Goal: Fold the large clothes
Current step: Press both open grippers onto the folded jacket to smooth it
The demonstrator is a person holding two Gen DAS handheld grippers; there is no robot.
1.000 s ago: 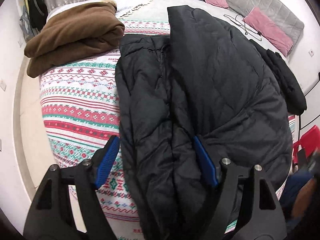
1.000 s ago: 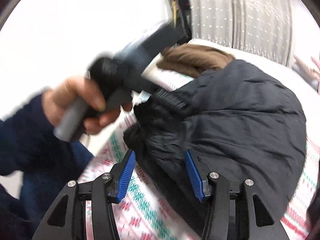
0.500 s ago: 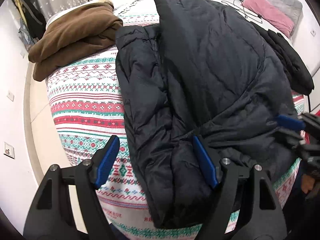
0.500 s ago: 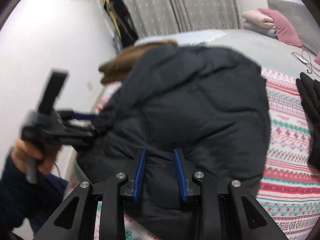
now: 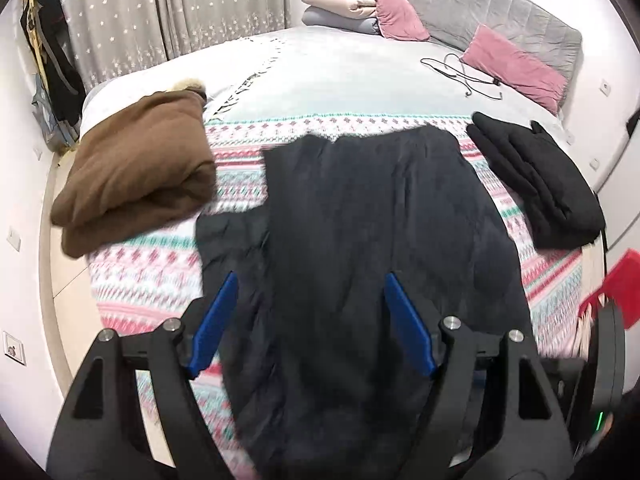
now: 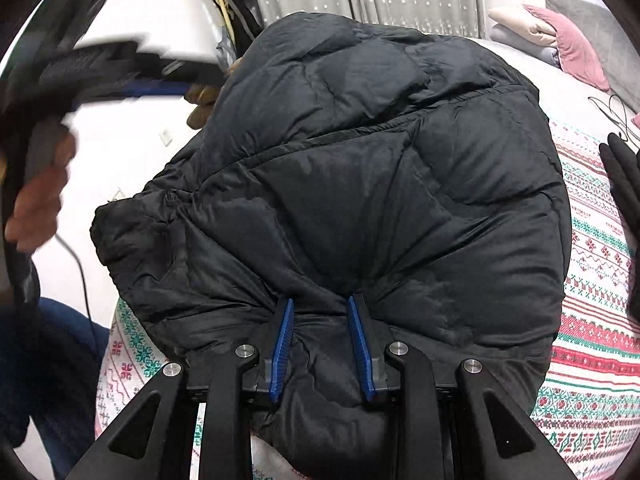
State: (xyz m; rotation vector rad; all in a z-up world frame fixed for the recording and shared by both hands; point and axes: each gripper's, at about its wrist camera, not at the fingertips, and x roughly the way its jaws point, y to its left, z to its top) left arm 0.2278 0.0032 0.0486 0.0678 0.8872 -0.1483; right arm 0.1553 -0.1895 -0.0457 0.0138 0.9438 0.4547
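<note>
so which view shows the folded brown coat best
The left wrist view: the brown coat lies in full on the patterned blanket, left of the black jacket. The right wrist view shows only a brown sliver behind the jacket.

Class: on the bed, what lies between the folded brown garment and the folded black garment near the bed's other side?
The black puffer jacket, spread on the patterned blanket; the left wrist view shows it.

Quilted black jacket of faintly sheeny cloth; matt, fleecy brown garment.
</note>
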